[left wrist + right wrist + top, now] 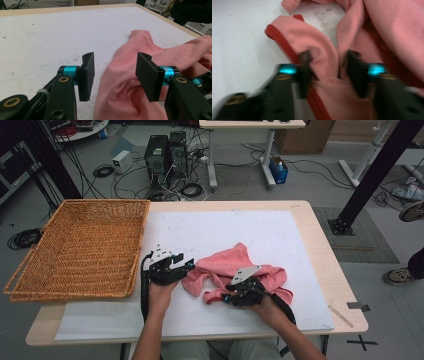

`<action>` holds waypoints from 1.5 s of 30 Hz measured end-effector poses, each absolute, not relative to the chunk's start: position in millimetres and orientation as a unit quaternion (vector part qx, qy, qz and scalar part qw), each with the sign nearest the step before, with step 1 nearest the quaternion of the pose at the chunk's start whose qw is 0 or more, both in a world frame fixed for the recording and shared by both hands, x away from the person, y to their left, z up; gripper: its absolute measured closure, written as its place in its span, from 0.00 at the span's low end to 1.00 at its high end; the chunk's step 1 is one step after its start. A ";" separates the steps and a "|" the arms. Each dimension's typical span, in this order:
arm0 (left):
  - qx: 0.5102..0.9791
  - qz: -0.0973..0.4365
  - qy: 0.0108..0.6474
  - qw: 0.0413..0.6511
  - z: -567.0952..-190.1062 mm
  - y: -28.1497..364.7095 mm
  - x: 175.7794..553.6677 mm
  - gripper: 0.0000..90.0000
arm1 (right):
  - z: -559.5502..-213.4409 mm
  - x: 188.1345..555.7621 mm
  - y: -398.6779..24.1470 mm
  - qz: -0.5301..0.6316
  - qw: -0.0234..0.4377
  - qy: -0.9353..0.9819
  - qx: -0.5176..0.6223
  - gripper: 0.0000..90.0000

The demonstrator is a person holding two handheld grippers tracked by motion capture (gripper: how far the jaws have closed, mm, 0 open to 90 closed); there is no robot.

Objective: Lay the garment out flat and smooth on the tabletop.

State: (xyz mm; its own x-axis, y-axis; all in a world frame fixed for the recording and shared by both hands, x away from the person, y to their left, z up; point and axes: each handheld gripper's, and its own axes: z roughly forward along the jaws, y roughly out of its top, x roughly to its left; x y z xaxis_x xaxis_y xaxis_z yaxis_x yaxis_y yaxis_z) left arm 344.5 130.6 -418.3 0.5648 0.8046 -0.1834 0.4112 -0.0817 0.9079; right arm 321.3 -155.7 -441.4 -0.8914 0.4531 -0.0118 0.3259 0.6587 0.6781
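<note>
The person is working a crumpled pink garment [235, 270] lying just right of centre on the white mat [260, 230] of the table [320, 250]; the step in hand looks like gathering it, perhaps for the wicker basket [80, 247] sitting at nine o'clock, touching the mat's edge. The right gripper [328, 70] is straddling a raised fold beside the red-trimmed hem — its jaws are apart, though the blur leaves it unclear whether the pads are pressing yet. The left gripper [115, 73] is standing open at the garment's left edge, cloth lying between its jaws unclamped. Next, both should be closing on cloth, then lifting — loose folds could slip. Nothing is blocking the way to the basket.
</note>
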 end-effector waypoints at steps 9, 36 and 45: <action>0.721 0.187 0.413 0.524 -415.6 126.4 346.6 0.55 | -380.9 349.1 -210.8 0.482 0.130 0.813 0.301 0.93; 0.741 0.180 0.387 0.518 -418.5 111.4 350.5 0.54 | -431.6 404.9 -217.9 0.327 0.149 0.824 0.438 0.66; 0.726 0.190 0.403 0.524 -415.1 122.0 347.9 0.54 | -420.3 365.7 -177.0 0.407 0.037 0.880 0.243 0.95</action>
